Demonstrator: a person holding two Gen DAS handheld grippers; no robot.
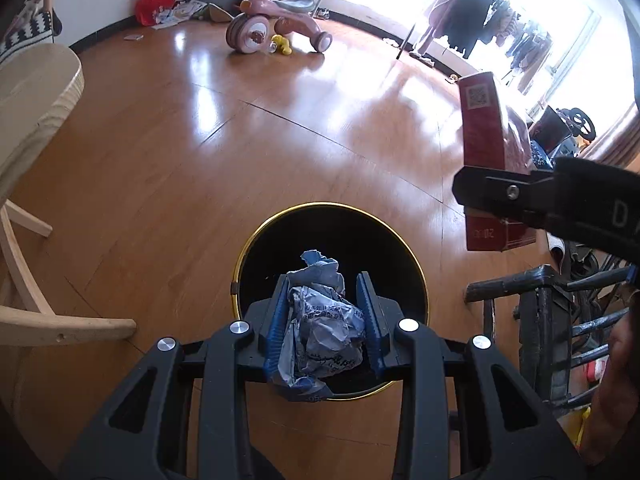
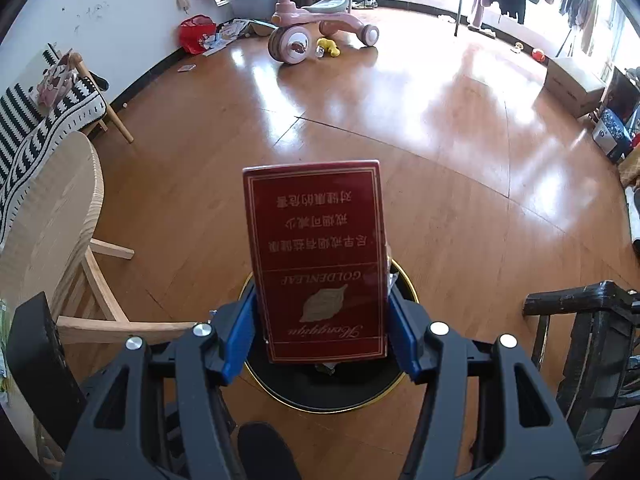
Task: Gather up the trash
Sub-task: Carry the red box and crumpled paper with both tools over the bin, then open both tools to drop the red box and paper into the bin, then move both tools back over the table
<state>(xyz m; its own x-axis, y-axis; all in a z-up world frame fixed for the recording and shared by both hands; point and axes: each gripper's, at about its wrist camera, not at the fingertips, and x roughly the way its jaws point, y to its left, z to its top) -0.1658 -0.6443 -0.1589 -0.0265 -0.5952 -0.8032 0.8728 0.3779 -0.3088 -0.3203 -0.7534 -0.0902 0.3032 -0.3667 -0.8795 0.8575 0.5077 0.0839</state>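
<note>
Glossy wooden floor point(image 1: 168, 184) surrounds our gold-rimmed black bin point(image 1: 256, 240). Above it, our left hand-held gripper point(image 1: 326, 316) clamps crumpled blue-white paper point(image 1: 320, 320). Our right hand-held gripper point(image 2: 322, 320) clamps a red cigarette box point(image 2: 316, 248).

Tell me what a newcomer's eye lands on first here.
The red cigarette box fills the right gripper, held above the black gold-rimmed bin. The left gripper clamps crumpled blue-white paper over the same bin. Behind, a pink tricycle stands on the glossy wooden floor.

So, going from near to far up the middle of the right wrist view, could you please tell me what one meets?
Right hand-held gripper → red box it grips → bare wooden floor → pink tricycle.
</note>
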